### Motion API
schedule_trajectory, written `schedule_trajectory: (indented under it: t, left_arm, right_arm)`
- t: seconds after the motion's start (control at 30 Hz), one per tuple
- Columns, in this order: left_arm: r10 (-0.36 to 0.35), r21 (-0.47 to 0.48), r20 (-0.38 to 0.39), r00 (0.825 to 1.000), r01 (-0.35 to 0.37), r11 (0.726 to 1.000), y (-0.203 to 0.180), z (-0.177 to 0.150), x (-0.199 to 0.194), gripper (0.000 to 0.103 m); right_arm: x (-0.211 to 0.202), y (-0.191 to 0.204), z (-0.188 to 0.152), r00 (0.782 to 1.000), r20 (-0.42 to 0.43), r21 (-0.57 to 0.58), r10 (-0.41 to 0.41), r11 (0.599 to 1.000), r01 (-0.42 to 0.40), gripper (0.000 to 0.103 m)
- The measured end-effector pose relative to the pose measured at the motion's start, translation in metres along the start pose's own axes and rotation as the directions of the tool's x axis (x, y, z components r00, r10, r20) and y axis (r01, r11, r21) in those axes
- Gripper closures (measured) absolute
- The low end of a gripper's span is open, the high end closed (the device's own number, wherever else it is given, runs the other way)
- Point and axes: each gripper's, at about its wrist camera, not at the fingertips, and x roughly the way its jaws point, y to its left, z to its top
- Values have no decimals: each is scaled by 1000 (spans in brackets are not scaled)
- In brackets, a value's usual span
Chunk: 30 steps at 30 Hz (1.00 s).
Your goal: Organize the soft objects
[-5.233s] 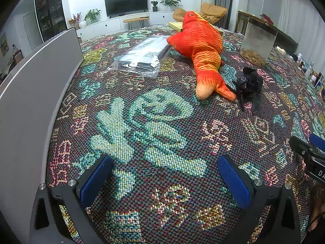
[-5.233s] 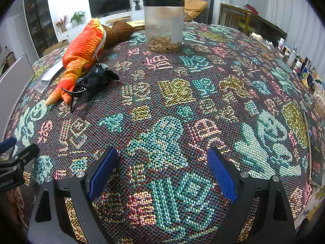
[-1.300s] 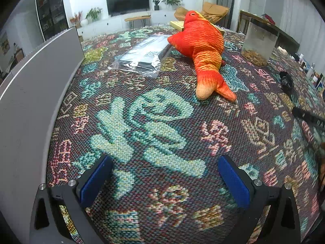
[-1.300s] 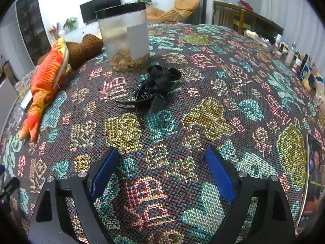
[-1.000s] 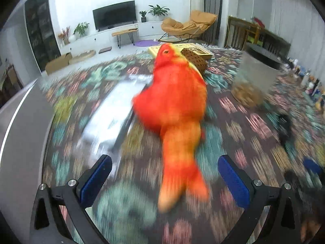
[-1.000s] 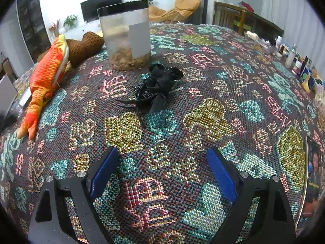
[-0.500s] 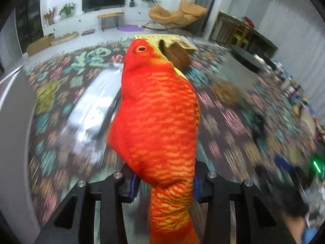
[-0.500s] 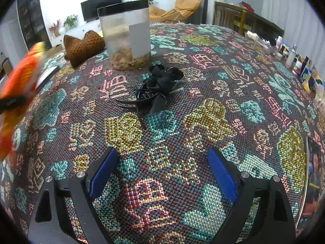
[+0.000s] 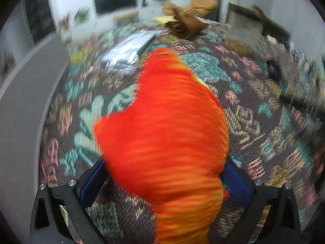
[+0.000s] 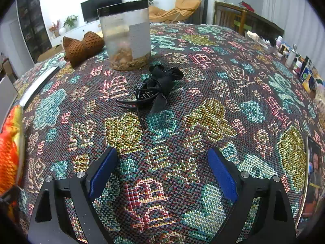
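The orange plush fish (image 9: 162, 132) fills the middle of the blurred left wrist view, its body lying between the fingers of my left gripper (image 9: 164, 174). Those jaws are opening and stand wide, and the blue pads (image 9: 91, 181) do not visibly press on it. In the right wrist view the fish (image 10: 9, 148) shows at the far left edge. My right gripper (image 10: 162, 168) hangs open over the woven cloth (image 10: 203, 122), holding nothing. A black bow hair clip (image 10: 158, 87) lies ahead of it, and a brown knitted soft item (image 10: 81, 46) sits at the back left.
A clear jar with a black lid (image 10: 126, 34) stands behind the hair clip. A clear plastic bag (image 9: 128, 52) lies beyond the fish, and a grey panel (image 9: 20, 111) borders the left side. Small bottles and boxes (image 10: 300, 65) line the right edge.
My left gripper shut on the fish's tail end, lifted it away from the brown item and carried it nearer; its jaws now stand wide again. The right gripper has not moved.
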Motion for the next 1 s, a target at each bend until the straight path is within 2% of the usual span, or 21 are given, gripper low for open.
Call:
schedule_trajectory:
  t: [0.1,0.77,0.8,0.87,0.93,1.0]
  left_arm:
    - [-14,-27,0,1000,14,1000,7,0,3,0]
    - [-13,-25,0,1000,13,1000,8,0,3,0]
    - [-15,-24,-3,1000,14,1000,7,0,3,0]
    - [-28,-16,-47,999,27,999,7,4,2,0]
    - [-46,-4,-112,993,45,999,7,11,3,0]
    - [-71,-15,-107,992,70,997,8,14,1,0]
  right_arm:
    - [0,0,0,1000,-1,1,0,1000,0,11]
    - [0,0,0,1000,-2,4,6,1000,-6,10]
    - [0,-1,0,1000,-1,8,16,1000,-16,10]
    - [-2,-11,3,996,-9,29,88,996,-88,10]
    - [-3,-32,13,981,-26,139,193,972,-187,11]
    - [0,-46,23,974,-38,238,222,949,-207,12]
